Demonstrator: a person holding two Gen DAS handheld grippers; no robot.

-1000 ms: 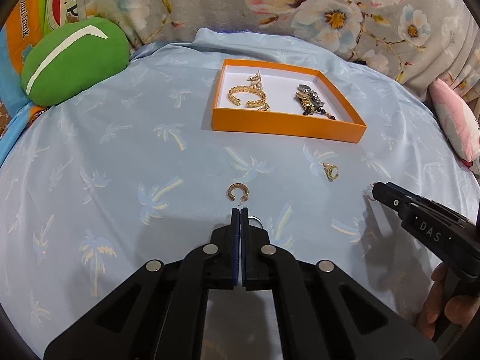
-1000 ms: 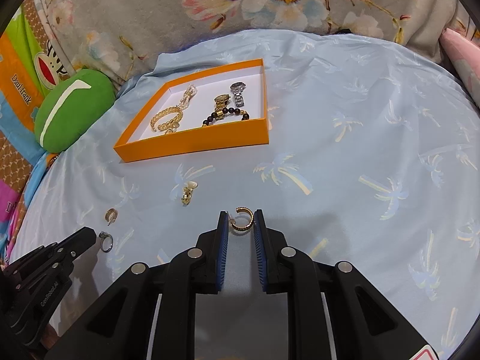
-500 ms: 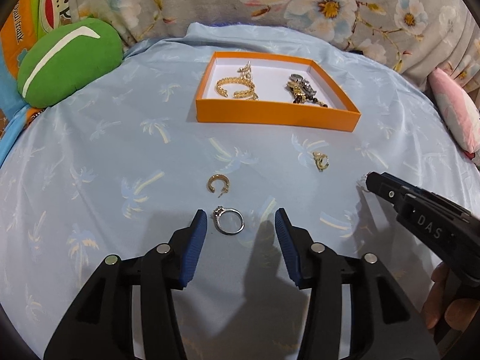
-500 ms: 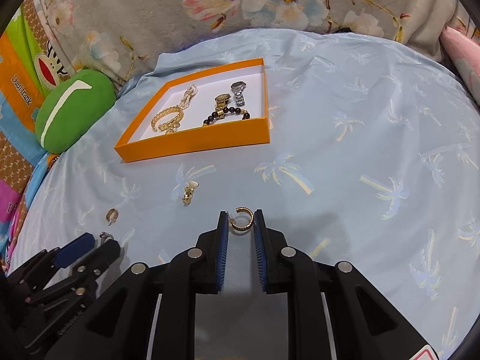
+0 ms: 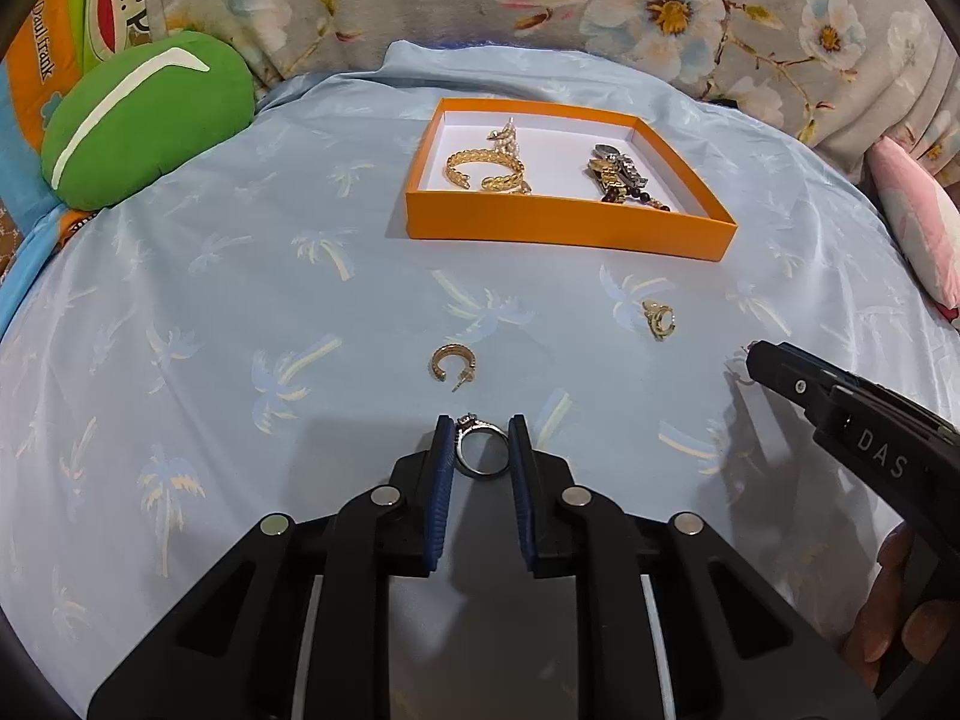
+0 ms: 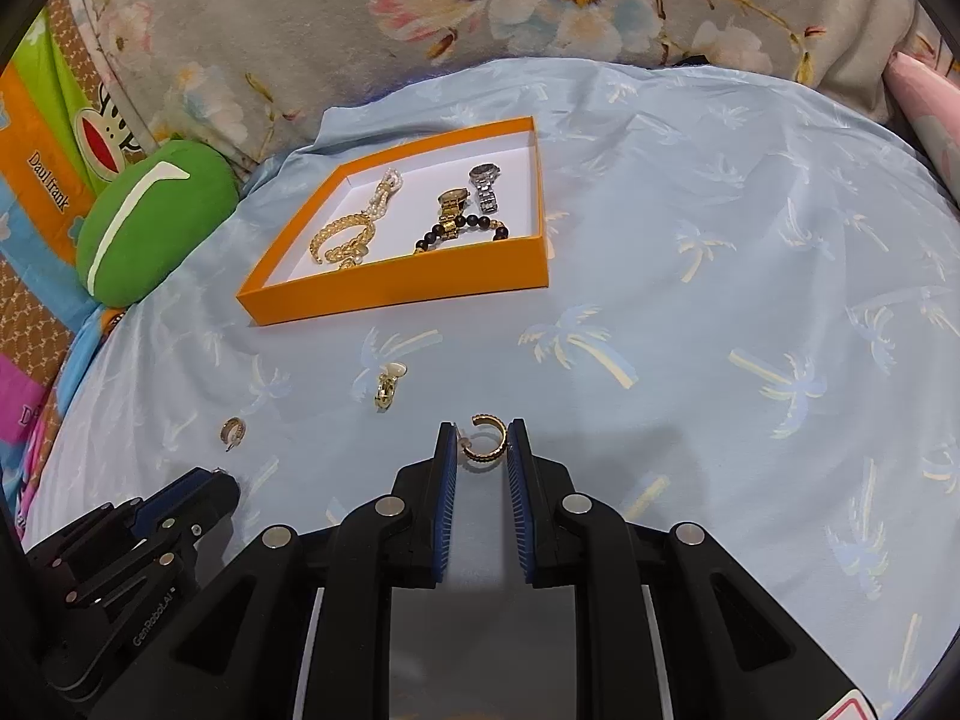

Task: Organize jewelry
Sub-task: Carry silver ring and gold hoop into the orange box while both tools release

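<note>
A silver ring with a stone lies on the blue cloth between the blue pads of my left gripper. Its jaws are closing and both pads touch the ring. My right gripper is shut on a gold hoop earring low over the cloth. A second gold hoop and a small gold clip earring lie loose ahead. Further back, the orange box holds gold bracelets, a pearl piece, watches and a dark bead bracelet. The right gripper's tip shows at the right of the left wrist view.
A green cushion sits at the back left and a pink pillow at the right edge. Floral fabric rises behind the box. A person's hand grips the right tool. In the right wrist view the left gripper is at the lower left.
The left jaws went from shut to wide open, moved forward around the silver ring, then closed in onto it. The right gripper and its gold hoop stayed put.
</note>
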